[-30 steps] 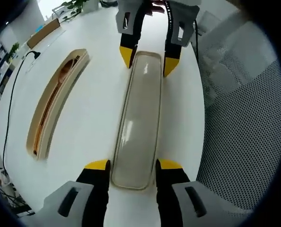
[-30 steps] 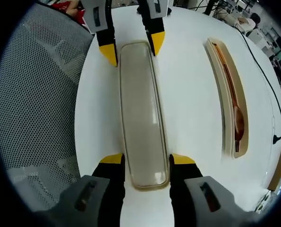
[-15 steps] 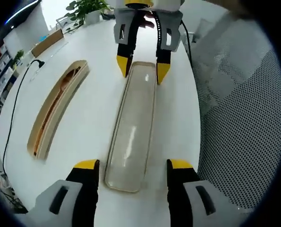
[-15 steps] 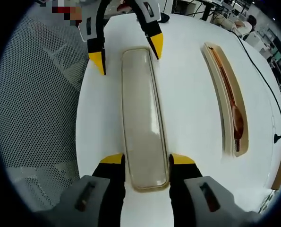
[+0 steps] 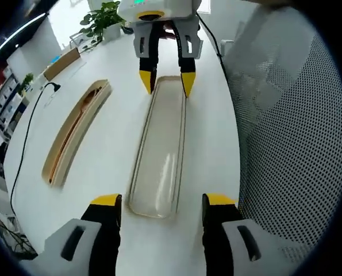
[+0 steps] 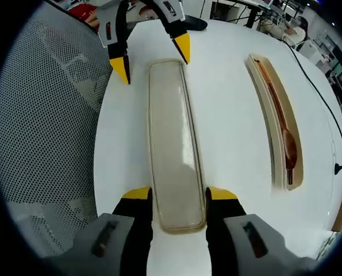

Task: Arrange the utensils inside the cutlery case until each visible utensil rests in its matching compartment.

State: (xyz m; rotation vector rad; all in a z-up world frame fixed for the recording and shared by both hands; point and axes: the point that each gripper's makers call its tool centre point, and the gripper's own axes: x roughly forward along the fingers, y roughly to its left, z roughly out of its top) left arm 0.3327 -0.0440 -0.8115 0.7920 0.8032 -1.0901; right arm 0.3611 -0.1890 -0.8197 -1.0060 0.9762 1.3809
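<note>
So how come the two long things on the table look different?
The clear lid is see-through and lies with nothing in it, while the beige case base is solid and holds a brown wooden spoon. The right gripper clamps the lid's near end, with the left gripper open at its other end; the base lies untouched. Both are long, narrow, round-ended, and lie flat on the white table.

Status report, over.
Right gripper shut on lid. Left gripper open at its other end. Spoon sits in case. Nothing in the way.
</note>
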